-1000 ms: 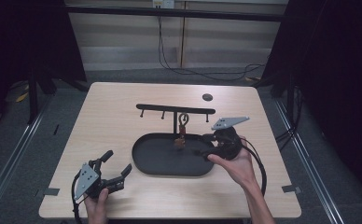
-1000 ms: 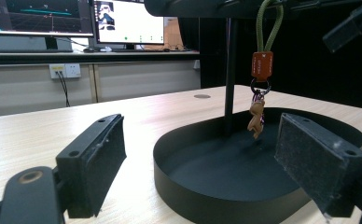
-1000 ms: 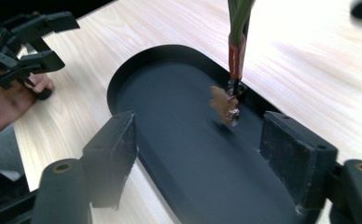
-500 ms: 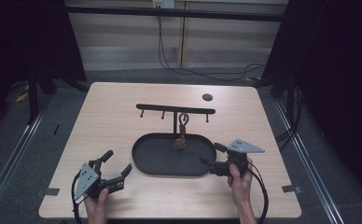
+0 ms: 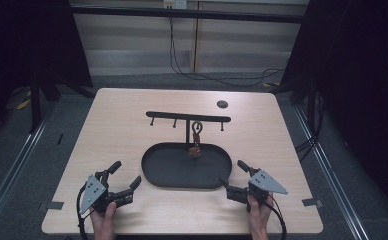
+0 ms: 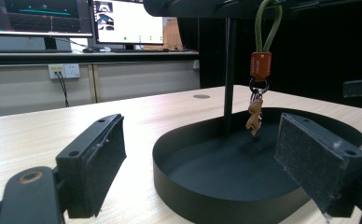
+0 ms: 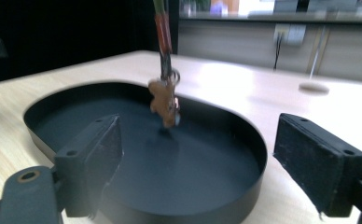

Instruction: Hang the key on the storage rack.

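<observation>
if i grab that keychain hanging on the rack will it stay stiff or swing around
Probably floppy: the keychain hangs from the rack by a cord loop and rings, so it should swing and twist. It looks small, so likely light. Its little figure dangles just above the tray.

On the table [image 5: 132,125], the tray [image 5: 159,170] sits at centre, the keychain [image 5: 196,142] hanging over it from the rack [image 5: 182,117], grippers at seven [image 5: 124,182] and five o'clock [image 5: 232,177].

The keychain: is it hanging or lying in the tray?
Hanging: the keychain dangles by its green loop from the rack, above the tray floor.
</observation>
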`<control>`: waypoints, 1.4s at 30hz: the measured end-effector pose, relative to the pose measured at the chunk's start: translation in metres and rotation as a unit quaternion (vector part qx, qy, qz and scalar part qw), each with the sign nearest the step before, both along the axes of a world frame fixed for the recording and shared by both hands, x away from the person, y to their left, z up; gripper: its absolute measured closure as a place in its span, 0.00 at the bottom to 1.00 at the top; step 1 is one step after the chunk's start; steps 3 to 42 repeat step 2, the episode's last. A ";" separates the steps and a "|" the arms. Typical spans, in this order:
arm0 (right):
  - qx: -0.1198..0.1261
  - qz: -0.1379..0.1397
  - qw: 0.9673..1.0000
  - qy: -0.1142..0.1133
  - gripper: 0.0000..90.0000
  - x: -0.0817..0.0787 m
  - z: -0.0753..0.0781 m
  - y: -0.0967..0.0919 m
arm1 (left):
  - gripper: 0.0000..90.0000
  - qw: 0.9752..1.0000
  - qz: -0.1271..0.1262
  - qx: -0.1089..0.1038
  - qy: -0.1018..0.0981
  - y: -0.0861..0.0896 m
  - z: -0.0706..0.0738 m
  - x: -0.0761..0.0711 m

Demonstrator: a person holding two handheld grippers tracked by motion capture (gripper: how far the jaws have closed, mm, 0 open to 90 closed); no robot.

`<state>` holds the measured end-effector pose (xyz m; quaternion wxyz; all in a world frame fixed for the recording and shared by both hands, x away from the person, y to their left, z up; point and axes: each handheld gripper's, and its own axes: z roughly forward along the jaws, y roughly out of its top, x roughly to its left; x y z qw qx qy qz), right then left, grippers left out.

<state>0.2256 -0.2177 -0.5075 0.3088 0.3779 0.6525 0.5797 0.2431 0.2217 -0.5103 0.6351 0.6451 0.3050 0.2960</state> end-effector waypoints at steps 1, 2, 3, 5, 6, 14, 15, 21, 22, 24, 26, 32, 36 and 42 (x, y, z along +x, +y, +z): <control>0.005 -0.006 1.000 -0.015 0.15 -0.003 -0.001 -0.001 | 0.17 1.000 0.000 0.000 0.000 0.000 0.000 0.000; 0.011 -0.011 0.999 -0.029 0.15 -0.006 -0.002 -0.002 | 0.17 1.000 0.000 0.000 0.000 0.000 0.000 0.000; 0.011 -0.011 0.999 -0.029 0.15 -0.006 -0.002 -0.002 | 0.17 1.000 0.000 0.000 0.000 0.000 0.000 0.000; 0.011 -0.011 0.999 -0.029 0.15 -0.006 -0.002 -0.002 | 0.17 1.000 0.000 0.000 0.000 0.000 0.000 0.000; 0.011 -0.011 0.999 -0.029 0.15 -0.006 -0.002 -0.002 | 0.17 1.000 0.000 0.000 0.000 0.000 0.000 0.000; 0.011 -0.011 0.999 -0.029 0.15 -0.006 -0.002 -0.002 | 0.17 1.000 0.000 0.000 0.000 0.000 0.000 0.000; 0.011 -0.011 0.999 -0.029 0.15 -0.006 -0.002 -0.002 | 0.17 1.000 0.000 0.000 0.000 0.000 0.000 0.000; 0.011 -0.011 0.999 -0.029 0.15 -0.006 -0.002 -0.002 | 0.17 1.000 0.000 0.000 0.000 0.000 0.000 0.000; 0.011 -0.011 0.999 -0.029 0.15 -0.006 -0.002 -0.002 | 0.17 1.000 0.000 0.000 0.000 0.000 0.000 0.000; 0.011 -0.011 0.999 -0.029 0.15 -0.006 -0.002 -0.002 | 0.17 1.000 0.000 0.000 0.000 0.000 0.000 0.000; 0.011 -0.011 0.999 -0.029 0.15 -0.006 -0.002 -0.002 | 0.17 1.000 0.000 0.000 0.000 0.000 0.000 0.000; 0.011 -0.011 0.999 -0.029 0.15 -0.006 -0.002 -0.002 | 0.17 1.000 0.000 0.000 0.000 0.000 0.000 0.000; 0.011 -0.011 0.999 -0.029 0.15 -0.006 -0.002 -0.002 | 0.17 1.000 0.000 0.000 0.000 0.000 0.000 0.000; 0.011 -0.011 0.999 -0.029 0.15 -0.006 -0.002 -0.002 | 0.17 1.000 0.000 0.000 0.000 0.000 0.000 0.000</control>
